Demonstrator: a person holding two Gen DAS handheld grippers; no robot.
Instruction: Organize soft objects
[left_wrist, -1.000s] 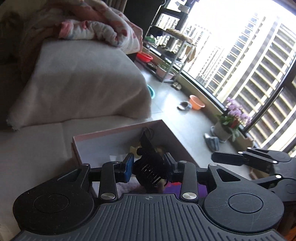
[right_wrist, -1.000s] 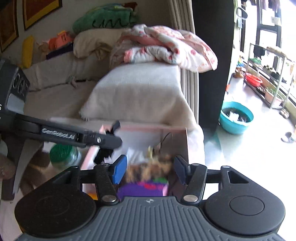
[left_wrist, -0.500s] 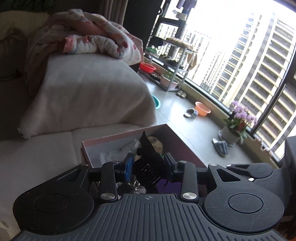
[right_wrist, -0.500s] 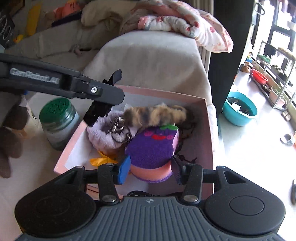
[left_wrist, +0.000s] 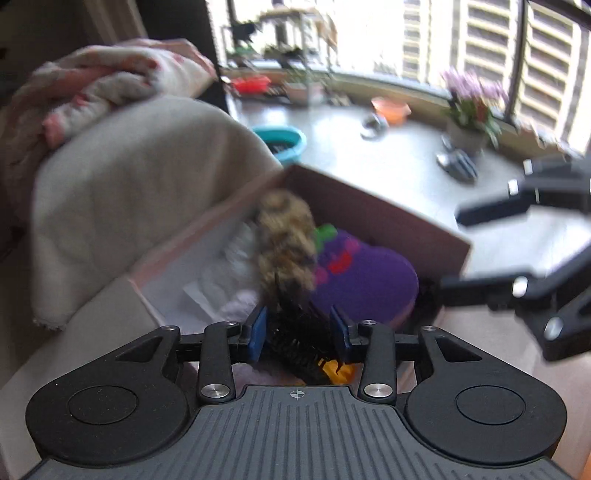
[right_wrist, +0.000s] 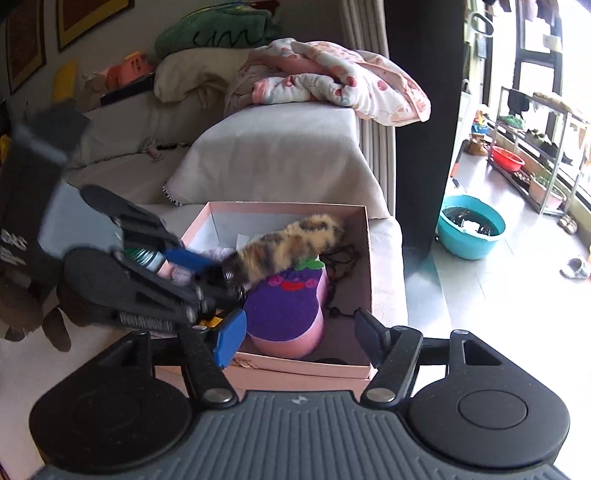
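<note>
The pink cardboard box (right_wrist: 364, 258) sits in the middle of the right wrist view, on a sofa seat covered with pale cloth (right_wrist: 280, 147). Inside it lies a furry, striped brown and orange tail toy (right_wrist: 284, 247), long and fluffy, resting over a purple felt plush with a pink base (right_wrist: 288, 314), rounded like an eggplant with a green leaf and a red mouth. A thin dark cord (right_wrist: 340, 280) lies loose at the right inner wall.

The left gripper (left_wrist: 298, 330) has its fingers pinching a black hair claw clip (left_wrist: 299, 339), hard plastic with comb teeth; the blue pads touch both its sides. Its fingers have just been opening a little with the clip between them. The right gripper (right_wrist: 299, 336), at the lower middle of its view, has its fingers spread, with nothing between the pads; they have just been opening.

Compared with half a second ago, the left gripper has moved deeper over the box, so the tail toy and the purple plush now fill the centre of its view, and the right gripper has pulled back from the plush toward the near box edge.

The left wrist view is blurred by motion. The lilac fluffy thing (right_wrist: 218, 254) is mostly hidden behind the left gripper, and something yellow (left_wrist: 338, 369) under the clip is too covered to identify.
</note>
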